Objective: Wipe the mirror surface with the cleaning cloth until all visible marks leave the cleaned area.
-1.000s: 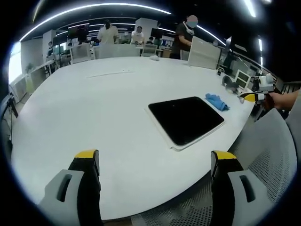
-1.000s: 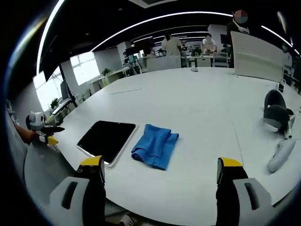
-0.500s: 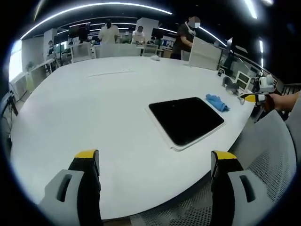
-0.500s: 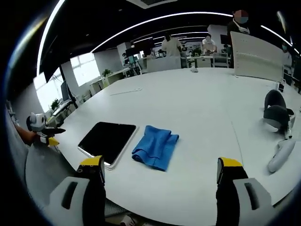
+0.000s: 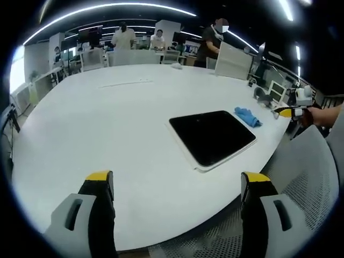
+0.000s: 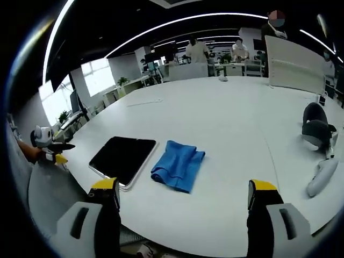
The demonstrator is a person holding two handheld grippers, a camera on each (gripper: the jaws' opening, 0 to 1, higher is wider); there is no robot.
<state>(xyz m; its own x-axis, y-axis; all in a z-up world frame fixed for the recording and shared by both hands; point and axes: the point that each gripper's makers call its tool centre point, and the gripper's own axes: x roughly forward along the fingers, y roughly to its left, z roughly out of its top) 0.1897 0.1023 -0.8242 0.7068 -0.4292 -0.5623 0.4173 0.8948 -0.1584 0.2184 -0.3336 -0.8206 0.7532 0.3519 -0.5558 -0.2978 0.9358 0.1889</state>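
No writing can be read. The dark mirror point(image 6: 122, 159) is laid flat on the white surface point(image 6: 226, 134), the blue cleaning cloth point(image 6: 178, 166) just beside it. The left gripper point(image 5: 177, 185) and right gripper point(image 6: 183, 194) are held wide apart, empty, short of the mirror.

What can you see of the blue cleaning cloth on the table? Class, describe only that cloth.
The blue cleaning cloth is a soft-looking fabric, loosely folded into a rumpled rectangle with ridges along its top. It lies flat on the white table, close beside the dark mirror; whether they touch is unclear. Nothing holds or rests on it. The left gripper view shows it as a small blue heap past the mirror's far corner.
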